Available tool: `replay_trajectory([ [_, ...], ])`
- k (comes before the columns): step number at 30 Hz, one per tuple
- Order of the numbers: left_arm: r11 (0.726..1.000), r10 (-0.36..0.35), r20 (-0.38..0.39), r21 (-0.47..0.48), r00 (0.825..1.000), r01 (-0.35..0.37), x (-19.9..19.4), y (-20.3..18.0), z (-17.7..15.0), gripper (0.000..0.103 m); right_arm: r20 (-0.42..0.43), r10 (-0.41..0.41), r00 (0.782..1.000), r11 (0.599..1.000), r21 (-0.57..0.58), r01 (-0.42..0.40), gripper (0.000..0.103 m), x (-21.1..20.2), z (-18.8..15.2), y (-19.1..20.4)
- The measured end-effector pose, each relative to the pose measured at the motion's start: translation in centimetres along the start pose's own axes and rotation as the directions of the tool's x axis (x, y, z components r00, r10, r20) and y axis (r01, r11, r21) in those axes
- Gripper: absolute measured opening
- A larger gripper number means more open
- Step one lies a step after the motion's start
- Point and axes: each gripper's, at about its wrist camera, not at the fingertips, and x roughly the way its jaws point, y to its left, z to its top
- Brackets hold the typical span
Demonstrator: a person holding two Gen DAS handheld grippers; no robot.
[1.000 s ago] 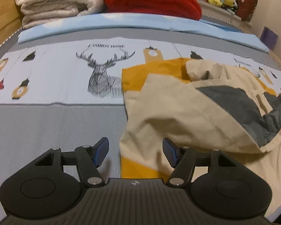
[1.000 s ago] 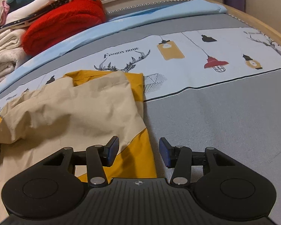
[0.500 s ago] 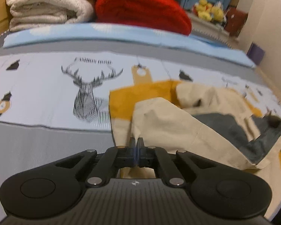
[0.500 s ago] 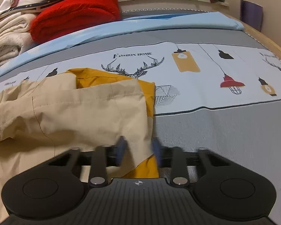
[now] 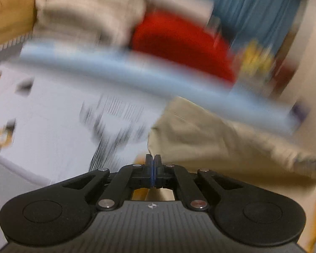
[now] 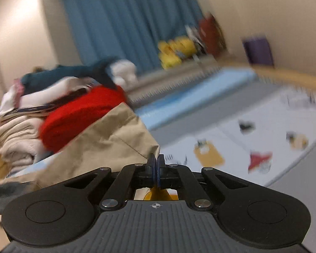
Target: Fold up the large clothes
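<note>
The garment is beige with mustard-yellow and dark grey panels. In the left wrist view my left gripper (image 5: 153,158) is shut on a left corner of the beige garment (image 5: 210,139), which hangs to the right, lifted off the bed. In the right wrist view my right gripper (image 6: 155,158) is shut on a right corner of the garment (image 6: 107,147); the cloth rises to the left of the fingers. Both views are blurred by motion.
The bed (image 5: 52,143) has a grey and white printed cover (image 6: 231,139). At its far side lie a red blanket (image 6: 78,120), folded white blankets (image 5: 84,10) and a light blue sheet (image 5: 137,73). Yellow plush toys (image 6: 177,52) and a blue curtain (image 6: 126,21) stand behind.
Both grippers closed on the garment's near corners and lifted them up off the bed; the views now tilt upward toward the far wall.
</note>
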Motion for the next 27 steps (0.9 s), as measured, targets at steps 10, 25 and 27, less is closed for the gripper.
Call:
replay_trajectory([
  [10, 1.0, 0.005, 0.122, -0.031, 0.993, -0.001, 2.1, -1.6, 1.7, 0.0, -0.239, -0.191, 0.952, 0.981, -0.026, 0.19, 0.0, 8.1, -2.4, -0.2],
  [25, 0.998, 0.058, -0.217, -0.002, 0.974, -0.06, -1.6, -1.1, -3.7, 0.043, -0.382, -0.166, 0.909, 0.986, -0.041, 0.162, 0.032, 2.4, -2.9, -0.7],
  [27, 0.994, 0.1, -0.282, -0.015, 0.954, -0.109, -3.3, -0.5, -5.4, 0.043, -0.456, -0.178, 0.872, 0.984, -0.069, 0.165, 0.033, 0.3, -4.0, -0.7],
])
